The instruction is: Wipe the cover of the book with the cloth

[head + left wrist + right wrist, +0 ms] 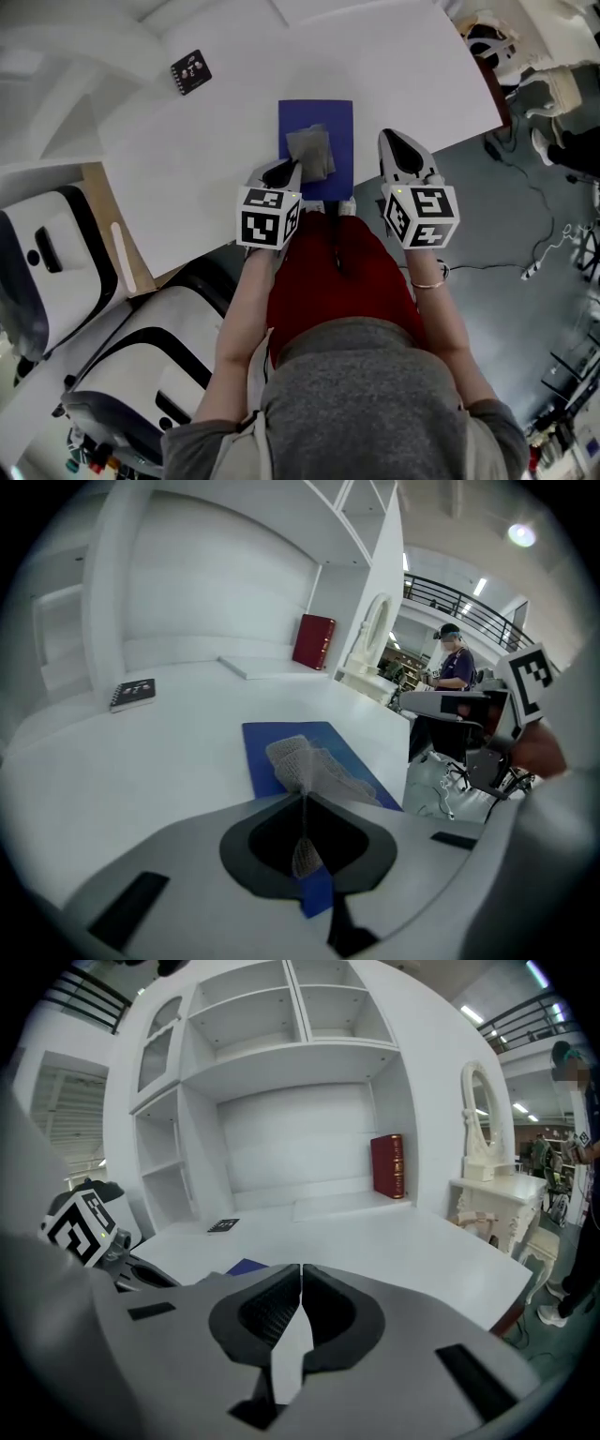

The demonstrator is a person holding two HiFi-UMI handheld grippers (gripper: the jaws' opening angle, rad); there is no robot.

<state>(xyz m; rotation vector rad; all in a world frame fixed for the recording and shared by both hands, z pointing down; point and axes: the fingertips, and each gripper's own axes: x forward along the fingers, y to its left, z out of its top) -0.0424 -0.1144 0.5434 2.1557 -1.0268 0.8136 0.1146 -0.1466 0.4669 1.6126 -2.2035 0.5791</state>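
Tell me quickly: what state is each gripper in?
Left gripper: jaws shut on the cloth, which lies on the book.
Right gripper: jaws shut, empty.

A small black notebook (190,72) lay near the far left corner of the table (403,75), well apart from anything else. A red book (387,1166) stood upright on the ledge along the table's back edge, under white shelves (281,1016). An arched mirror (476,1115) stood beyond the table's right edge. Cables (548,248) trailed over the grey floor (506,206). A person (453,658) stood far off.
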